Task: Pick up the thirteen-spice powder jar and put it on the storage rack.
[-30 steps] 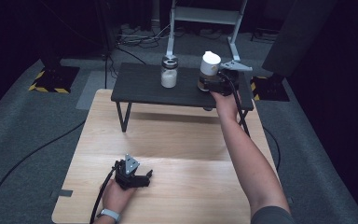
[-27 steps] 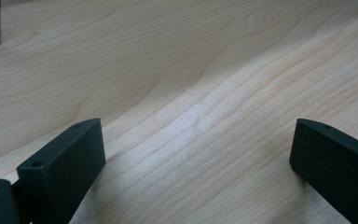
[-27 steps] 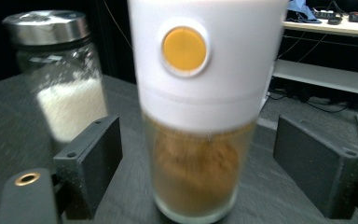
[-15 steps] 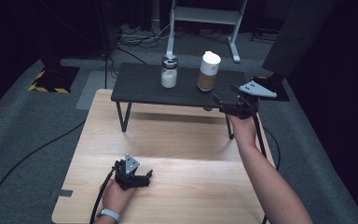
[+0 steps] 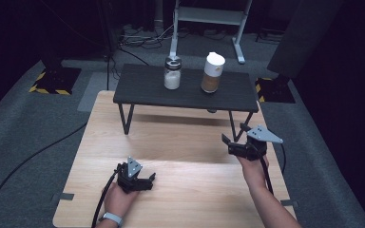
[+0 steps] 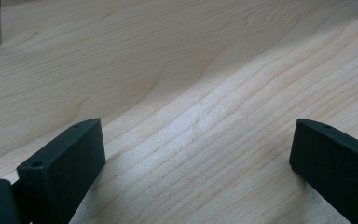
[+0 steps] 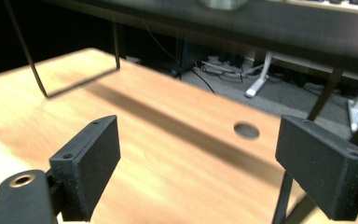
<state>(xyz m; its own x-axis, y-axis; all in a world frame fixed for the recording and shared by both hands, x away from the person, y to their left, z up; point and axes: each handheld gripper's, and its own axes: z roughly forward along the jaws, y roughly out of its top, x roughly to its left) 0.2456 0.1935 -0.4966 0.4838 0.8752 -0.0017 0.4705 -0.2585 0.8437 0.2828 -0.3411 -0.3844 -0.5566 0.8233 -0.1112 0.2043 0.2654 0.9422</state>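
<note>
Over the wooden table (image 5: 180, 137), right gripper (image 5: 231, 141) now empty, gaping, off the brown bottle (image 5: 212, 72).

Light falls from above onto the pale wooden counter (image 5: 180, 142), which is bright while the floor and room around it sink into near black. The small dark table (image 5: 185, 88) casts a soft shadow on the counter just ahead of the right gripper (image 5: 234, 145). In the right gripper view the picture is smeared with motion blur, worst along the top edge. In the left gripper view the wood grain is sharp, with a mild sheen between the jaws.
</note>
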